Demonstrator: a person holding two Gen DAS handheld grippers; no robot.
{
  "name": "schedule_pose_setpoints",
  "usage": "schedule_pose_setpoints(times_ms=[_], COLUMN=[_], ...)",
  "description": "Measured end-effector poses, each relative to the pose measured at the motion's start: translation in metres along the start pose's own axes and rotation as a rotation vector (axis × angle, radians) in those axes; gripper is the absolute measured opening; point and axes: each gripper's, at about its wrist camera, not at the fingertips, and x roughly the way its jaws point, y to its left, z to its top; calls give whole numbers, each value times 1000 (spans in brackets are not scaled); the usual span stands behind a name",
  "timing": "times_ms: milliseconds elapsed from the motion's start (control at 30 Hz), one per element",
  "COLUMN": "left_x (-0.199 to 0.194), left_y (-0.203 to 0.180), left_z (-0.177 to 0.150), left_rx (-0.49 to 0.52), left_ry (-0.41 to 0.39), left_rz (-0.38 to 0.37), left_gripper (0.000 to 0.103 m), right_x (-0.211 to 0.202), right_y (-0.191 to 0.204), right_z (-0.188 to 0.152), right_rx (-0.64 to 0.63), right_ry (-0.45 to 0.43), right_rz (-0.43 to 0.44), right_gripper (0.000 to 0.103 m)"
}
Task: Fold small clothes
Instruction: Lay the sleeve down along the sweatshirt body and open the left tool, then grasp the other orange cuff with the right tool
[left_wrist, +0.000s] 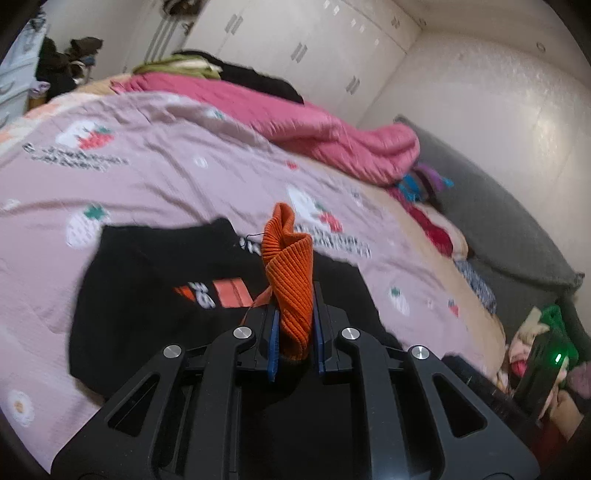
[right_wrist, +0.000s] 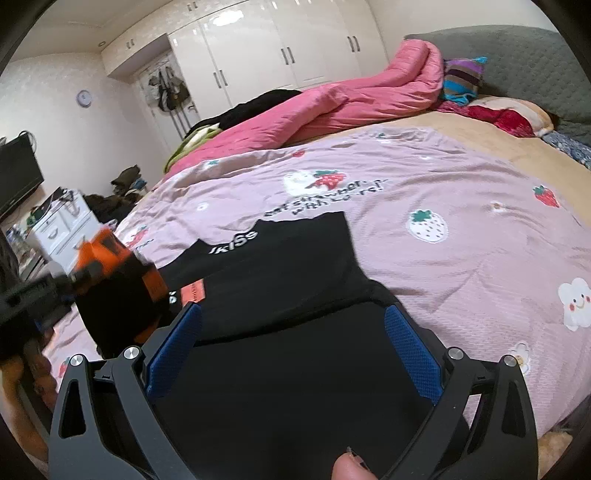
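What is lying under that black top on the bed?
The black top lies on a pink strawberry-print sheet, which shows all around it. The sheet directly beneath is covered. The left gripper lifts the top's orange cuff.

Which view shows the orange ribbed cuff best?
The left wrist view: the orange ribbed cuff stands sharp and central, clamped between the left gripper's fingers. The right wrist view shows it only as an orange blur at the left edge.

Black printed garment lay spread on my bed's pink strawberry cover, its orange ribbed cuff bunched upright, lifted.
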Motion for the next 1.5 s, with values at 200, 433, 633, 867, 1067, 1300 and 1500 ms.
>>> schedule_pose_setpoints(times_ms=[200,433,633,867,1067,1300,1500], left_x=[37,58,43,18,-1,-22,-37], left_y=[-9,-13,-2,21,47,79,99], left_z=[-25,-41,-30,-6,9,21,25], left_rx=[33,35,20,36,18,-63,-118], left_ry=[120,225,185,82,20,-33,-68], left_rz=[-25,-75,-51,132,267,313,343], left_gripper=[8,34,63,92,94,94,94], right_x=[7,23,38,62,91,102,96], right_y=[-13,-21,-11,24,57,68,82], right_z=[-2,-8,-17,-34,-48,-51,-47], right_rx=[36,77,59,-12,-56,-48,-119], right_ry=[15,59,113,225,318,307,270], right_rz=[-15,-15,15,120,142,146,214], right_gripper=[99,99,98,98,78,41,13])
